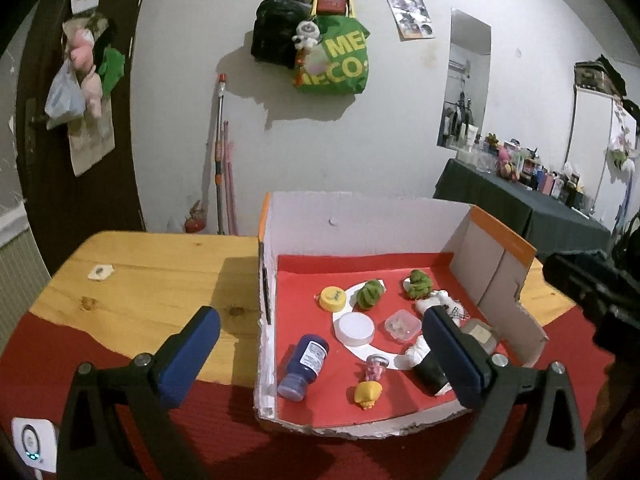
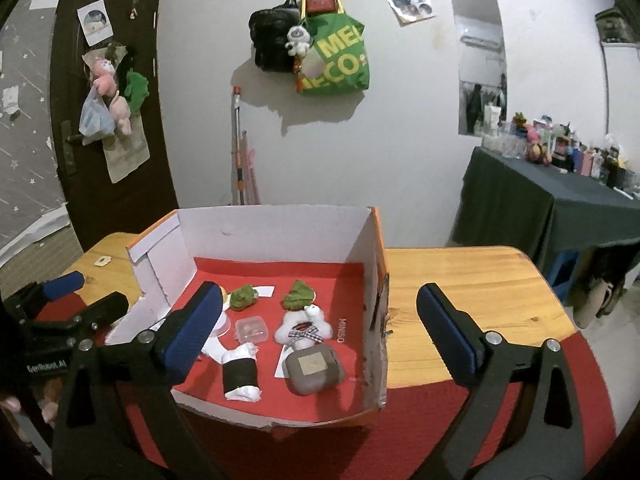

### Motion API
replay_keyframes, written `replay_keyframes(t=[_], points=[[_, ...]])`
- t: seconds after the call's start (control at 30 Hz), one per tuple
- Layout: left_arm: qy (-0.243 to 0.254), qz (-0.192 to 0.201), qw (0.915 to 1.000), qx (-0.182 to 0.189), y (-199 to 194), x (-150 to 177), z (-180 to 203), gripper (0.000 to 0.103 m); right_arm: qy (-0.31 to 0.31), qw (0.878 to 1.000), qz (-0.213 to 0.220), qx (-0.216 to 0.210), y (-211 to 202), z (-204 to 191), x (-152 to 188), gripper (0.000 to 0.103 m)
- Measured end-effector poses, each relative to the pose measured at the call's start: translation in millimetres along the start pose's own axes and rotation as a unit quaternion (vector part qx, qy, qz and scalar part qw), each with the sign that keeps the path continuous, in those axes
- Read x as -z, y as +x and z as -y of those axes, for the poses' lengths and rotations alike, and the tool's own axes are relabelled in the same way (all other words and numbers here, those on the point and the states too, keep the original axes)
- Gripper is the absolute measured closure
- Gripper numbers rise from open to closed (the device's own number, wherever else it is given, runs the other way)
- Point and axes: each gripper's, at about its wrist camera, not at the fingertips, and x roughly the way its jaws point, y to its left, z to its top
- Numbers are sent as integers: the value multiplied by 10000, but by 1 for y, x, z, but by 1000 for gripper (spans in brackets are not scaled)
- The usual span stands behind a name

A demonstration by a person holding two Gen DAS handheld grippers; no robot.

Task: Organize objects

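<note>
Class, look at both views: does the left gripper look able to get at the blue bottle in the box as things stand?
Probably yes. The left gripper is open and empty, the blue bottle lies uncovered near the box's low front edge, and nothing sits on it.

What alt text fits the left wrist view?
The open left gripper hovers, empty, over a white cardboard box with a red floor on a wooden table. Inside lie a blue bottle, yellow cap and other small items.
</note>
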Motion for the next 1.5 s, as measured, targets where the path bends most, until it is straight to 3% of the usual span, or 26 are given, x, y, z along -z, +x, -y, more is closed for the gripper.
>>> replay_keyframes(t=[0.1,0.3,0.53,1.5], points=[[-92,31,9999,53,7,5,0,0,-19,10000,-7,-2,11,-4,10,2],[140,254,9993,-245,17,19,10,0,92,9998,-105,109,27,-1,31,2],[120,-11,9997,-196,32,29,13,0,-89,9990,-337,268,36,0,42,2],[131,-176,9989,-416,41,33,14,0,-113,9974,-640,295,45,-1,47,2]])
